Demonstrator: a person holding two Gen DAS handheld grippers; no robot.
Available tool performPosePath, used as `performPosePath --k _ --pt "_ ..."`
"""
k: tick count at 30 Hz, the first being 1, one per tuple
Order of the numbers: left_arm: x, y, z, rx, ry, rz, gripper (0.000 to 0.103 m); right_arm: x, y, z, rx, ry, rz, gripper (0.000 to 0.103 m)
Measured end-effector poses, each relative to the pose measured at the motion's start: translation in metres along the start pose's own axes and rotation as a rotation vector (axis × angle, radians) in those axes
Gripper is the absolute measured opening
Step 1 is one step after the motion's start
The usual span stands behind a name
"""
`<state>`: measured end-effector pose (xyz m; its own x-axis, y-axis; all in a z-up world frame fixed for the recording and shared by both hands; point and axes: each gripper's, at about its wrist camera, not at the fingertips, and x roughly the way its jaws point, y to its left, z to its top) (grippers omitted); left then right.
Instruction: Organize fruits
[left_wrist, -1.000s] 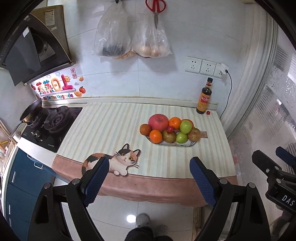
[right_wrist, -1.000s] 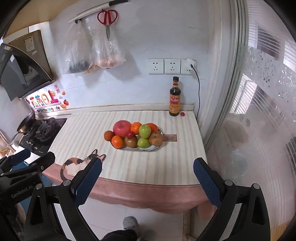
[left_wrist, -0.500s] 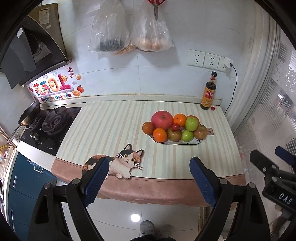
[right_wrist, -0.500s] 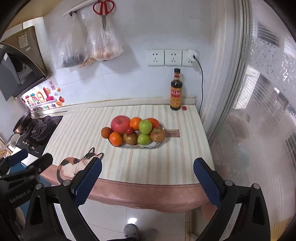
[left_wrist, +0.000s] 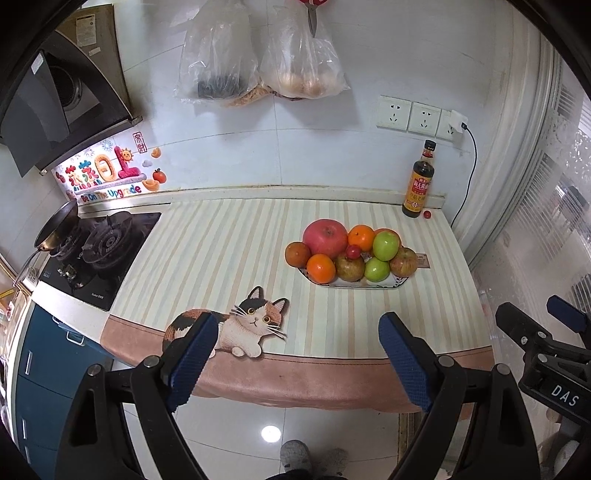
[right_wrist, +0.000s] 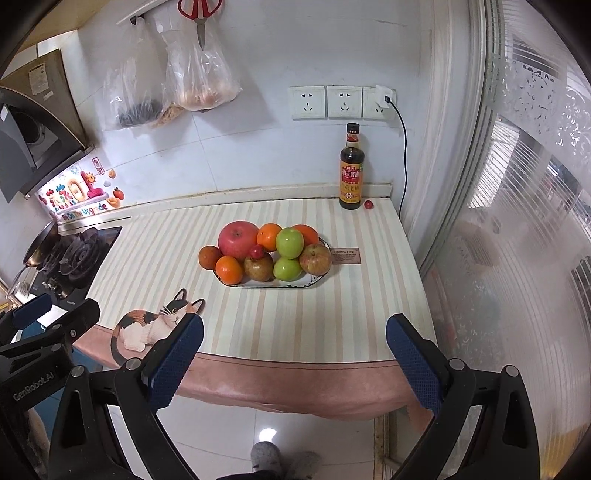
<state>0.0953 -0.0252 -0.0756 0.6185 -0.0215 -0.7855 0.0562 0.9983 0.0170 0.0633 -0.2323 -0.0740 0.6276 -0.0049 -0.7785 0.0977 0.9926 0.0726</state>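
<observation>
A white oval plate (left_wrist: 373, 284) (right_wrist: 314, 281) on the striped counter holds a pile of fruit: a big red apple (left_wrist: 325, 237) (right_wrist: 238, 240), oranges (left_wrist: 320, 268) (right_wrist: 229, 270), green apples (left_wrist: 386, 245) (right_wrist: 290, 242), reddish-brown apples (left_wrist: 403, 261) (right_wrist: 315, 259) and a small red fruit (left_wrist: 353, 252) (right_wrist: 257, 252) on top. My left gripper (left_wrist: 297, 350) and right gripper (right_wrist: 295, 350) are both open and empty, held in front of the counter's near edge, well short of the plate.
A soy sauce bottle (left_wrist: 418, 184) (right_wrist: 351, 170) and a small red ball (right_wrist: 368, 204) stand at the back right. A gas stove (left_wrist: 92, 251) with a pan is on the left. Plastic bags (left_wrist: 258, 70) hang on the wall. A frosted glass door (right_wrist: 517, 221) is at right.
Both grippers have moved forward and a little closer to the counter; the fruit plate looms slightly larger. Nothing on the counter has moved.
</observation>
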Motion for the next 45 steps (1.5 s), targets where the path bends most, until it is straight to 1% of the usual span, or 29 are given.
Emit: performPosePath --k 32,45 --pt "0.004 0.0 -0.01 -0.008 0.003 0.01 0.089 0.008 0.002 -0.009 -0.008 0.029 -0.005 0.101" --pt "0.01 0.004 -0.018 -0.015 0.025 0.012 0.089 0.009 0.003 -0.011 -0.019 0.035 -0.002 0.101"
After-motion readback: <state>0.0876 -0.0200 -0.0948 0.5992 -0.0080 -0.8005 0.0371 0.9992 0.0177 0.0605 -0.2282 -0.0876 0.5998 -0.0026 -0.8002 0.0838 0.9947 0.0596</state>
